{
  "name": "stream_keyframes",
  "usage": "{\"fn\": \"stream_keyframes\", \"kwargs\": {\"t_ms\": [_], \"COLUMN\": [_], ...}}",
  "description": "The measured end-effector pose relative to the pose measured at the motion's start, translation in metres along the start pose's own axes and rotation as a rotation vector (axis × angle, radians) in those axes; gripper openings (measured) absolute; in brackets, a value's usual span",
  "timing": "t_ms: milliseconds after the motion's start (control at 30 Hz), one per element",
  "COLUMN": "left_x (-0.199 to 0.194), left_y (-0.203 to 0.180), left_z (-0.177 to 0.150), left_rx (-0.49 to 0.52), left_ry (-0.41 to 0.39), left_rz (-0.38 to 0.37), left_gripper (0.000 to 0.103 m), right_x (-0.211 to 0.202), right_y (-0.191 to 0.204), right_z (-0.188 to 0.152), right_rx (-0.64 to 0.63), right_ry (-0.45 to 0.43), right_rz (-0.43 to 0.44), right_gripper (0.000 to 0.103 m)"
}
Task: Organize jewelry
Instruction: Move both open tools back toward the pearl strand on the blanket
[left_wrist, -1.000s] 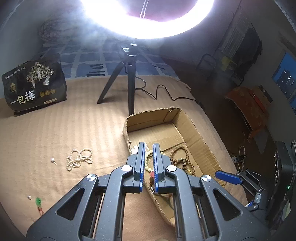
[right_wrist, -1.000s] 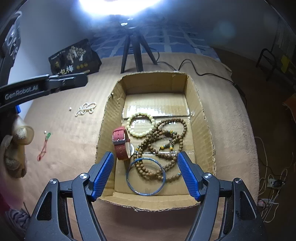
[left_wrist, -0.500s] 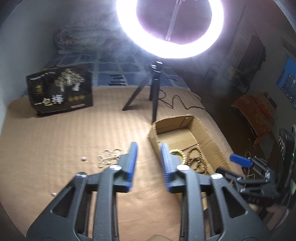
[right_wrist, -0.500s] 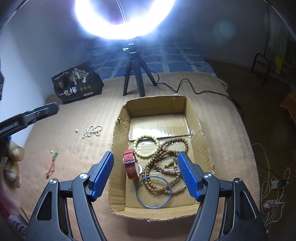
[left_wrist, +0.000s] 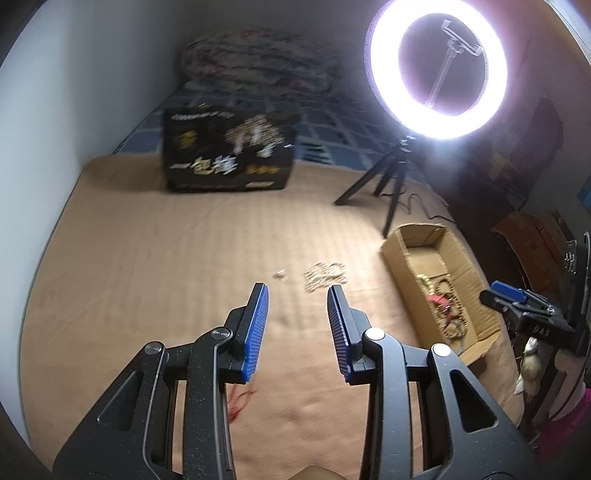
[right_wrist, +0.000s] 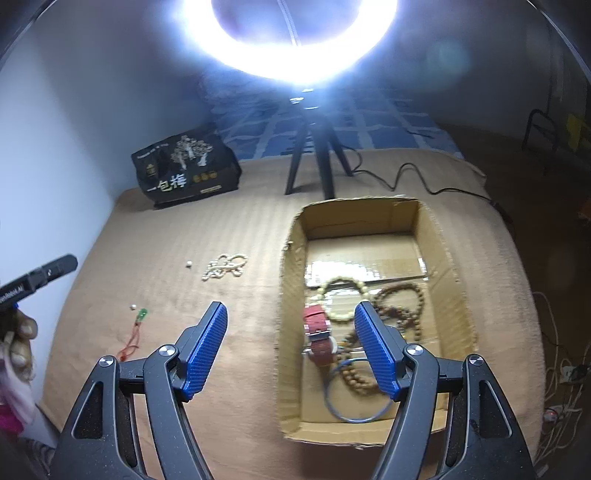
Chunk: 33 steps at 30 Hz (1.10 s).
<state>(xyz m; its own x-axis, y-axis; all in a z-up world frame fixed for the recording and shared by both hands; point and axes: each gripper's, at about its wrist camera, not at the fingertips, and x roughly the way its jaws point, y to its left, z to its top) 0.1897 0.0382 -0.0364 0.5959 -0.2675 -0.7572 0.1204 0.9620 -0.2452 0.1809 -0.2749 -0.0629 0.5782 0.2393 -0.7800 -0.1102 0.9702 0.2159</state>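
the left gripper (left_wrist: 298, 321) sits at the lower middle of the left wrist view with its blue pads spread apart and nothing between them, above the tan cloth (left_wrist: 147, 295). just past its tips, near the frame's centre, lie a pale bead necklace (left_wrist: 325, 275) and a small white bead (left_wrist: 279, 274).

the right gripper (right_wrist: 291, 347) fills the lower middle of its view, jaws wide and empty, straddling the left wall of the cardboard box (right_wrist: 452, 266). inside the box are a red-strap watch (right_wrist: 318, 328), a pale bead bracelet (right_wrist: 341, 297), brown wooden beads (right_wrist: 400, 310) and a blue bangle (right_wrist: 356, 395).

at left on the cloth lie a green pendant on a red cord (right_wrist: 141, 315). a ring light (right_wrist: 295, 44) glares at the top, a black bag (right_wrist: 184, 166) to its lower left.
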Motion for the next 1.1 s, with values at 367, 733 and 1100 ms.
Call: {"fn": "stream_keyframes", "kwargs": {"t_ms": [367, 733, 1100], "left_x": [0.009, 0.039, 0.07], "left_y": [0.048, 0.043, 0.053], "left_z": [-0.036, -0.051, -0.061], "left_rx": [-0.082, -0.083, -0.119], "left_ry": [0.083, 0.176, 0.233], "left_rz": [0.006, -0.039, -0.05], "left_gripper": [0.033, 0.033, 0.033], "right_x": [0.013, 0.039, 0.12], "right_y": [0.024, 0.053, 0.087], "right_z": [-0.001, 0.009, 0.02], "right_rx": [-0.016, -0.014, -0.045], "right_ry": [0.022, 0.079, 0.242], "right_rz": [0.062, 0.126, 0.139], "right_gripper": [0.071, 0.071, 0.071]}}
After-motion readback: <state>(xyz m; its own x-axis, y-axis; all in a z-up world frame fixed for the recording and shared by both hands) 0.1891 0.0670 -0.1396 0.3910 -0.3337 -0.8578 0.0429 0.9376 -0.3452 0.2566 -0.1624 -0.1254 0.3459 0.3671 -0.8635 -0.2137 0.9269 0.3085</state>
